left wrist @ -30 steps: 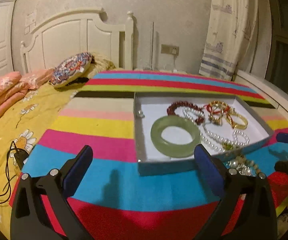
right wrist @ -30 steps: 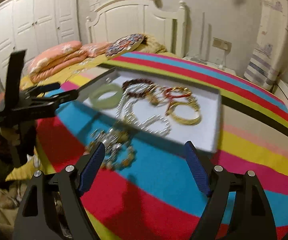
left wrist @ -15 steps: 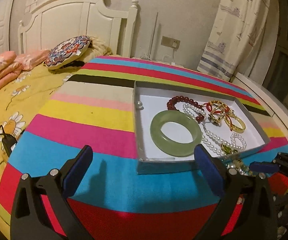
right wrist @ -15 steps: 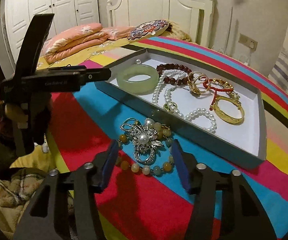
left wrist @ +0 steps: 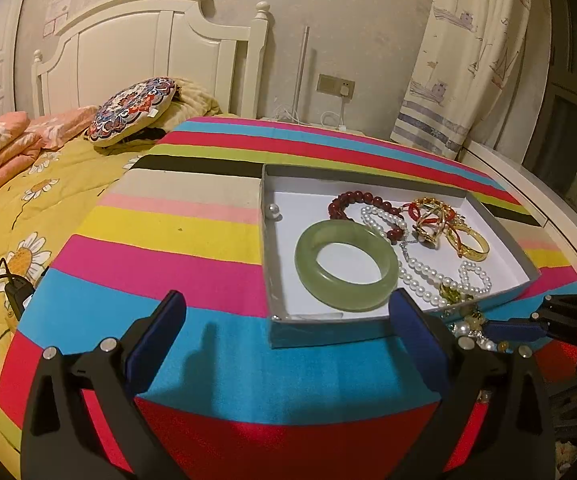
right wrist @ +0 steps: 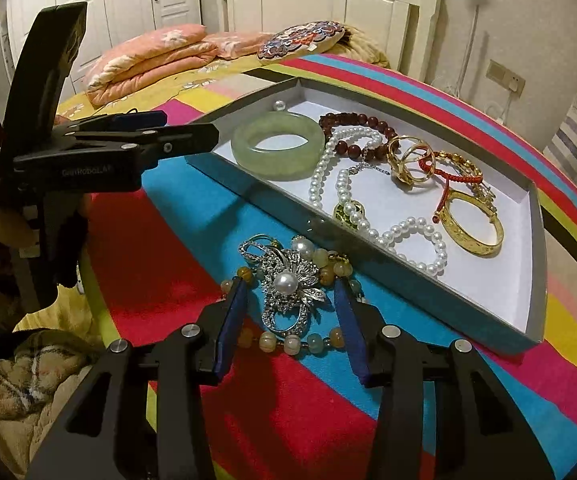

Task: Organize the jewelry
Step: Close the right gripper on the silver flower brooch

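A shallow white box (right wrist: 526, 196) (left wrist: 266, 240) on the striped cloth holds a green jade bangle (right wrist: 276, 144) (left wrist: 346, 264), a dark red bead bracelet (right wrist: 352, 122), a pearl strand (right wrist: 342, 184), gold rings (right wrist: 410, 160) and a gold bangle (right wrist: 472, 226). Outside the box lie a silver pearl brooch (right wrist: 286, 280) and an amber bead bracelet (right wrist: 288, 344). My right gripper (right wrist: 290, 292) is partly open, its fingers on either side of the brooch. My left gripper (left wrist: 284, 324) is open and empty before the box's near wall.
The striped cloth (left wrist: 168, 248) covers a round table by a bed with a yellow quilt (left wrist: 16, 208). A round patterned cushion (left wrist: 132, 110) and pink pillows lie there. A black cable and plug (left wrist: 12, 292) rest at the left. A curtain (left wrist: 460, 60) hangs at the right.
My right gripper has moved down and forward over the brooch, and its fingers have narrowed around it. The left gripper has shifted slightly closer to the box.
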Demonstrator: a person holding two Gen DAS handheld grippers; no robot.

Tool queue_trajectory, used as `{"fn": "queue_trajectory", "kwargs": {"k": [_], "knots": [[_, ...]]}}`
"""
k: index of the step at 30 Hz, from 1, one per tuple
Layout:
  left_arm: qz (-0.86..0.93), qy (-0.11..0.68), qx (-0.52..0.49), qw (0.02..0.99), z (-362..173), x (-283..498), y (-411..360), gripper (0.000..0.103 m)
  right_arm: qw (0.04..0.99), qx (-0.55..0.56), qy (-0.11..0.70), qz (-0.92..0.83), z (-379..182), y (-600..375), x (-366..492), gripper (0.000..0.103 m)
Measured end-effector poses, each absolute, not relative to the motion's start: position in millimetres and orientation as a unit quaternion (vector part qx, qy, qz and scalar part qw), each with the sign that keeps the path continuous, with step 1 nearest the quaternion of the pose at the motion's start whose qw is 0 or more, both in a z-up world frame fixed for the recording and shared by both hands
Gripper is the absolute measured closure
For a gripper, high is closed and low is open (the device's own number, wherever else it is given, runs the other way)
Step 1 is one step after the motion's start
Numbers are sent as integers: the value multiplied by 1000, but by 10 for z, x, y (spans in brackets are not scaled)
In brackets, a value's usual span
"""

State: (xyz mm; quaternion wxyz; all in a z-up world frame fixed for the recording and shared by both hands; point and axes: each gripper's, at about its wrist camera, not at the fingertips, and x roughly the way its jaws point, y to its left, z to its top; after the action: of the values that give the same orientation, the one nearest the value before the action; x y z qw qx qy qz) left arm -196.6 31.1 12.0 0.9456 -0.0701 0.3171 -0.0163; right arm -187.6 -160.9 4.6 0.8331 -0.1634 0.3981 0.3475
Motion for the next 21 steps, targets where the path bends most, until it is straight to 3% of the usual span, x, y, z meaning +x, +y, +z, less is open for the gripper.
{"fn": "queue_trajectory", "kwargs": {"k": [1,9,11,12,20,21], "knots": [[-16,318,-71,945,120,-1963,313,3,835,-163,396,346,48,-1617,-1880,68],[-20,303,-78,950,142,-2008,331,3,862,-129,347,346,267,-1826,-2007,68],[-21,292,-67,954,159,-2061,284,3,872,-115,334,338,365,-1941,-2002,87],[-23,291,-59,954,160,-2085,257,3,879,-104,328,331,415,-2029,-1996,89],[-113,325,15,939,-40,-2262,-365,3,869,-67,360,333,327,-2254,-1894,87],[-119,326,26,937,-71,-2276,-442,3,866,-67,364,336,317,-2237,-1895,81]]}}
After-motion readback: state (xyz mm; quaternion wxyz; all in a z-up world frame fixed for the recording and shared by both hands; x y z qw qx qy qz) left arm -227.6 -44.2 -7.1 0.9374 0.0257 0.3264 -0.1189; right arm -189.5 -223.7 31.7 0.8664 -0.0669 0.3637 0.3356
